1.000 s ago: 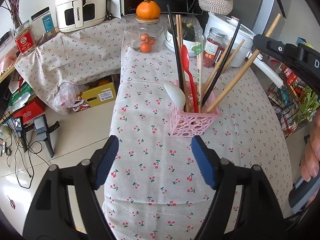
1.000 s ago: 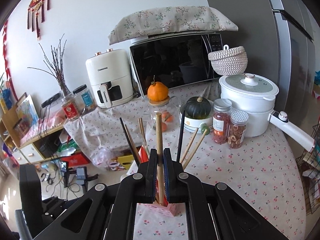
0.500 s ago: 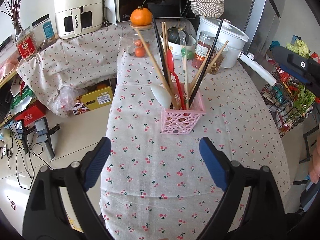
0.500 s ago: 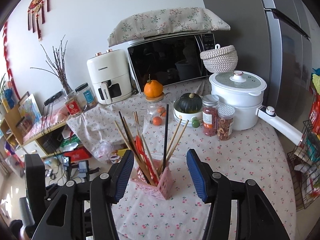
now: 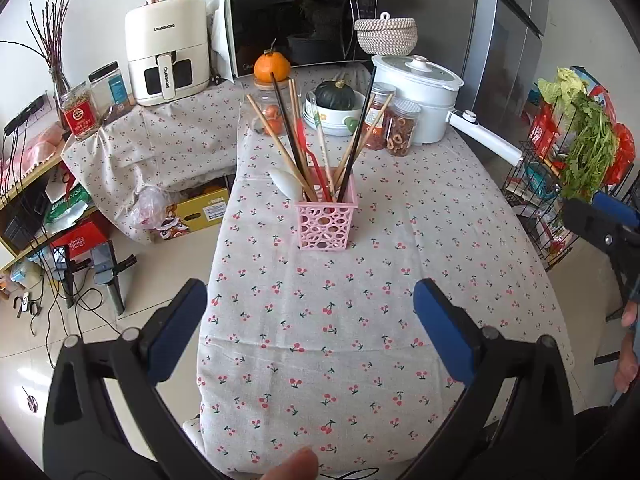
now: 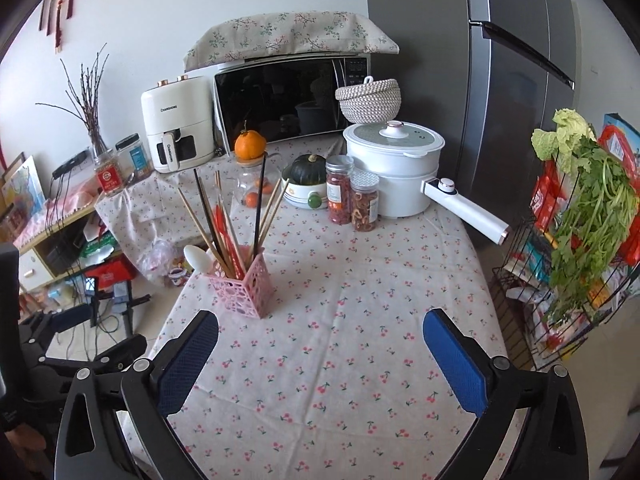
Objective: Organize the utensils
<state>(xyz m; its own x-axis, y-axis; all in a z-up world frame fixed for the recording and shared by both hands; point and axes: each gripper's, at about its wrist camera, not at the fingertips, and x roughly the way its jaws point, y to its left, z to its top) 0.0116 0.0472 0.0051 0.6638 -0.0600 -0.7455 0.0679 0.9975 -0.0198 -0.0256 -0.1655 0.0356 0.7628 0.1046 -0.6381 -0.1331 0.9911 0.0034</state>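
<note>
While both sets of jaws have just been opening and now stand wide with nothing between them, the left gripper (image 5: 310,316) and right gripper (image 6: 320,354) hang over bare table (image 6: 360,320). Beyond them the pink utensil holder (image 5: 326,224) stands upright, chopsticks (image 5: 276,140) fanning upward, closer to the left gripper by my judgement.

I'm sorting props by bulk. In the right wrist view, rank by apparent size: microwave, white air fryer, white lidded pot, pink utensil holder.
Largest to smallest, as they look:
1. microwave
2. white lidded pot
3. white air fryer, close to the pot; unsure
4. pink utensil holder, though it stands nearest the camera
</note>
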